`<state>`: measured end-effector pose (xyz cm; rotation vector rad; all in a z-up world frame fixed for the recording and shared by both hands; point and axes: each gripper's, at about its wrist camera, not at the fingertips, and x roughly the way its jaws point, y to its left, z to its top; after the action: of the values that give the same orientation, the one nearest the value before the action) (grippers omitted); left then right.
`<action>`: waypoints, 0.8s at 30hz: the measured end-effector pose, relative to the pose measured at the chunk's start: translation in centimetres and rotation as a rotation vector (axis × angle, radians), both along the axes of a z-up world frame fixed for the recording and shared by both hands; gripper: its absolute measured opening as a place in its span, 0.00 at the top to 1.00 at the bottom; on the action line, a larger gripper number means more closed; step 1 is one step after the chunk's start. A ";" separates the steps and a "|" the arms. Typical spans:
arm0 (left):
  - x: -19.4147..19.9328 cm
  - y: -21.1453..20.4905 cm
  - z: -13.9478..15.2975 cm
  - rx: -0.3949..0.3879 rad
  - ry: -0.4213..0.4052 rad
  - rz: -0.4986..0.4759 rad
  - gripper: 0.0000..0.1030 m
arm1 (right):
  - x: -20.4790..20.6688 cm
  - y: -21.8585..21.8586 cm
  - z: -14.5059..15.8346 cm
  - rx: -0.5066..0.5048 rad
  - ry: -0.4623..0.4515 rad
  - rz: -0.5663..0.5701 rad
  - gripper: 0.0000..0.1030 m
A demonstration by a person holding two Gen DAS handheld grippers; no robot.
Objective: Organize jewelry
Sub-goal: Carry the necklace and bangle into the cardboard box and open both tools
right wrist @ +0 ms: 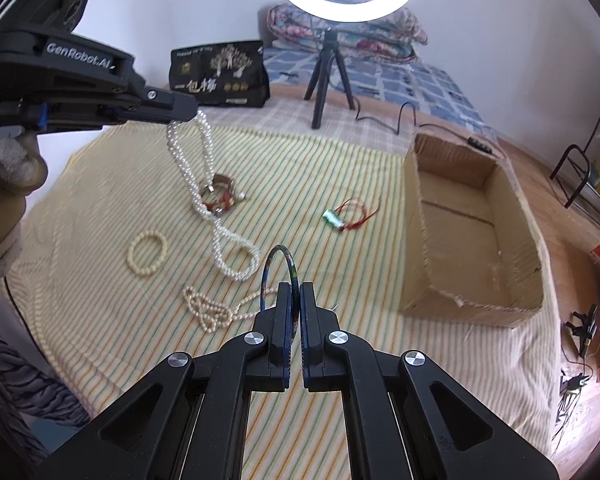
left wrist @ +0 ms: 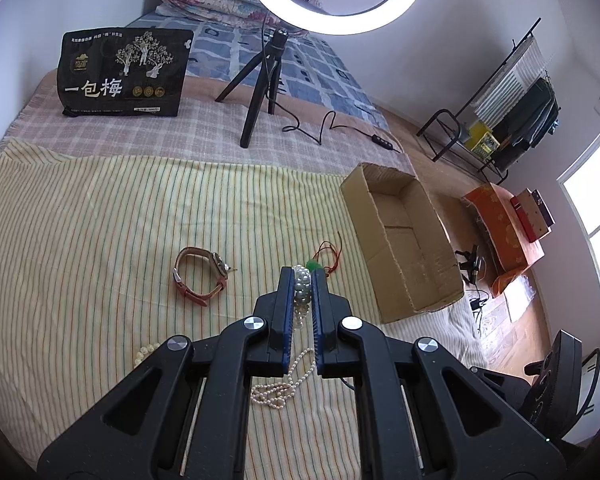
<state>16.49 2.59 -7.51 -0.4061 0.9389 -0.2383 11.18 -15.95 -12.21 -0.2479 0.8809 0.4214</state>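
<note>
My left gripper (left wrist: 302, 273) is shut on a white pearl necklace (left wrist: 302, 288) and holds it above the striped cloth; in the right wrist view the left gripper (right wrist: 180, 114) is at upper left and the necklace (right wrist: 204, 184) hangs down from it, its lower loop near the cloth. My right gripper (right wrist: 295, 289) is shut on a dark blue bangle (right wrist: 278, 258) that stands up between the fingers. On the cloth lie a brown-strap watch (left wrist: 202, 276), a green pendant on a red cord (right wrist: 340, 216), a cream bead bracelet (right wrist: 147, 254) and a thin pearl chain (right wrist: 212, 308). An open cardboard box (right wrist: 472, 276) stands to the right.
The striped cloth (left wrist: 100, 220) covers a bed. At the back stand a black bag (left wrist: 124, 74) and a ring light on a tripod (left wrist: 260, 80) with a trailing cable (left wrist: 340, 128). The bed edge and floor clutter lie right of the box.
</note>
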 end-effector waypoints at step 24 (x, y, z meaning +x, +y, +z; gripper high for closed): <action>5.5 -6.7 9.4 0.000 -0.163 -0.109 0.94 | 5.2 -11.0 4.5 0.038 -0.112 -0.275 0.98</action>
<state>21.99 -4.11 1.89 -0.3303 0.8013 -0.3657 16.33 -26.91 -7.69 -0.1115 0.7827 0.1672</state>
